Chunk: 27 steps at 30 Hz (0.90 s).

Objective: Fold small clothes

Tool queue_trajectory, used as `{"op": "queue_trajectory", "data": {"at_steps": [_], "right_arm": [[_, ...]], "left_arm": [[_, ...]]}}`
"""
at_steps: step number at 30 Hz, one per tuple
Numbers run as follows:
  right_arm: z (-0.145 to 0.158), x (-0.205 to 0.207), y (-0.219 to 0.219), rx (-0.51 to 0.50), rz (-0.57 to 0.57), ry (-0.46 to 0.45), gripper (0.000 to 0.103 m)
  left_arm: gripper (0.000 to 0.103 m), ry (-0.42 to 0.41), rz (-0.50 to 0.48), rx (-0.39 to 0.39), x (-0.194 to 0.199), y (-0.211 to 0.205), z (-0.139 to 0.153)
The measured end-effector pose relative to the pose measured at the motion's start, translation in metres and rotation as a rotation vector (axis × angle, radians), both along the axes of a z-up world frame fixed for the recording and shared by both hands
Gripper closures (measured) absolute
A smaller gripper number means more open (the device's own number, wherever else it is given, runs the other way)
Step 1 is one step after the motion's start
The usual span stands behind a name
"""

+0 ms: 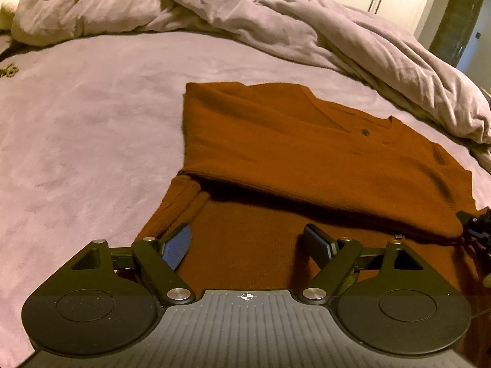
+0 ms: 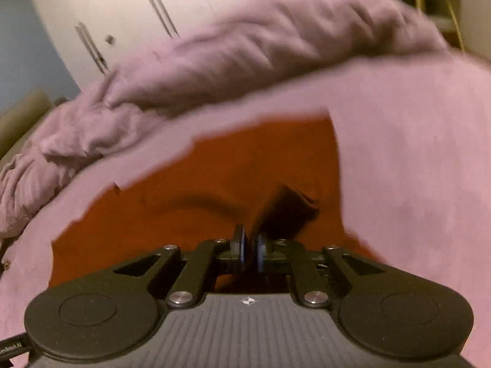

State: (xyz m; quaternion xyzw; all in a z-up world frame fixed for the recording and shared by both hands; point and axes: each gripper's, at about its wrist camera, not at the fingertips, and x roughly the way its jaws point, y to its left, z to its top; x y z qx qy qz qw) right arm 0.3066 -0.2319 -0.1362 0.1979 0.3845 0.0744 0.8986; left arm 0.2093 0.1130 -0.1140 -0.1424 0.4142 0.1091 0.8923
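A rust-brown knit sweater (image 1: 300,153) lies partly folded on the lilac bed sheet (image 1: 76,128). Its upper part is folded over the lower part, and a ribbed cuff (image 1: 181,205) sticks out at the left. My left gripper (image 1: 248,239) is open just above the sweater's near part, with its left fingertip (image 1: 178,245) beside the cuff. In the right wrist view the sweater (image 2: 214,178) fills the middle. My right gripper (image 2: 250,245) is shut low over it, and the blurred frame does not show whether cloth is pinched. The right gripper also shows at the right edge of the left wrist view (image 1: 475,224).
A crumpled lilac duvet (image 1: 276,18) is heaped along the far side of the bed and also shows in the right wrist view (image 2: 245,58). White wardrobe doors (image 2: 153,9) stand behind. A cream soft object (image 1: 7,6) lies at the far left.
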Motion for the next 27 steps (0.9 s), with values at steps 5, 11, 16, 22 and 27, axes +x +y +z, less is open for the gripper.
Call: {"op": "queue_trajectory", "data": {"at_steps": [5, 11, 16, 22, 27], "right_arm": [[-0.008, 0.003, -0.012, 0.115, -0.057, 0.011, 0.087], [0.023, 0.012, 0.014, -0.123, 0.056, -0.129, 0.098], [0.036, 0.015, 0.029, -0.348, 0.119, -0.248, 0.098], [0.002, 0.026, 0.022, -0.453, 0.117, -0.141, 0.098], [0.004, 0.024, 0.015, -0.432, 0.032, -0.098, 0.090]], "left_arm": [[0.016, 0.010, -0.005, 0.006, 0.004, -0.001, 0.000], [0.016, -0.022, 0.012, 0.016, 0.005, -0.004, 0.007], [0.016, 0.009, 0.022, 0.030, 0.012, -0.003, 0.002], [0.016, 0.012, 0.001, 0.024, 0.006, 0.000, 0.003], [0.015, -0.045, 0.012, 0.034, -0.004, 0.001, 0.021]]}}
